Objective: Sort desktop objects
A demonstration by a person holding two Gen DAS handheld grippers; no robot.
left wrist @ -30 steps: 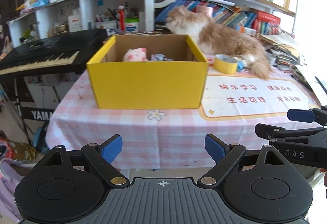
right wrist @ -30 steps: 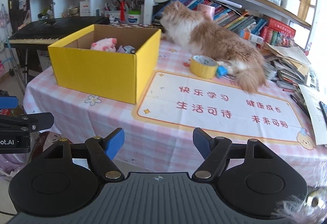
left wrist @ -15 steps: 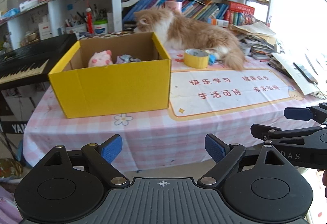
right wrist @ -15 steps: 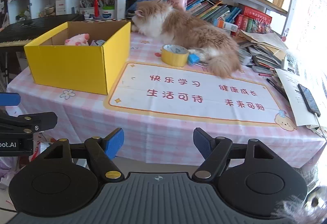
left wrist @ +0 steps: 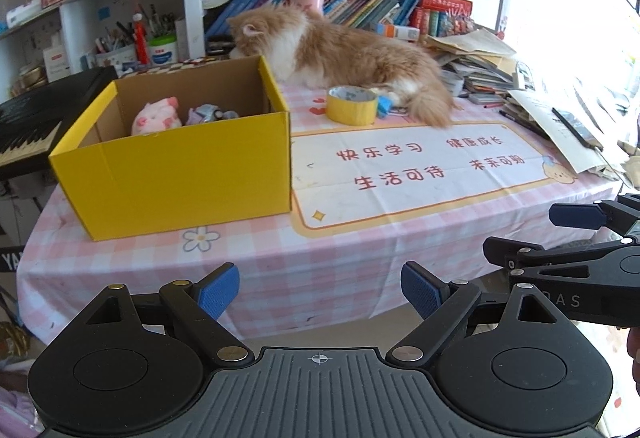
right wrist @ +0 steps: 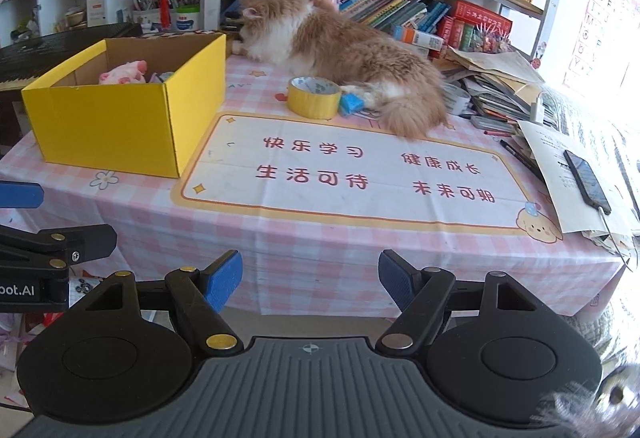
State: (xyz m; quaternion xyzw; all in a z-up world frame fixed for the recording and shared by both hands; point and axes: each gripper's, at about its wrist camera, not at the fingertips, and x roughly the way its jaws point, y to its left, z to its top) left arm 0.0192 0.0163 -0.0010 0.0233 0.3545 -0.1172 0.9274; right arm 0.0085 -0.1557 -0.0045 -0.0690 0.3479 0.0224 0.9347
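Note:
An open yellow cardboard box (left wrist: 176, 174) (right wrist: 120, 118) stands on the left of the pink checked table, holding a pink plush pig (left wrist: 156, 116) (right wrist: 124, 72) and a small bluish toy (left wrist: 210, 114). A roll of yellow tape (left wrist: 352, 106) (right wrist: 314, 98) lies behind the white mat, with a small blue object (right wrist: 351, 104) beside it. My left gripper (left wrist: 320, 292) is open and empty, held off the table's front edge. My right gripper (right wrist: 310, 280) is likewise open and empty in front of the table; it also shows at the right edge of the left wrist view.
An orange and white cat (left wrist: 344, 54) (right wrist: 340, 54) lies at the back of the table behind the tape. Stacked books and papers (right wrist: 500, 86) and a phone (right wrist: 586, 182) crowd the right side. A keyboard (left wrist: 36, 118) stands left of the table; shelves rise behind.
Both views have swung so the box and table sit further left in frame and the right side of the table shows more. Both grippers keep the same opening.

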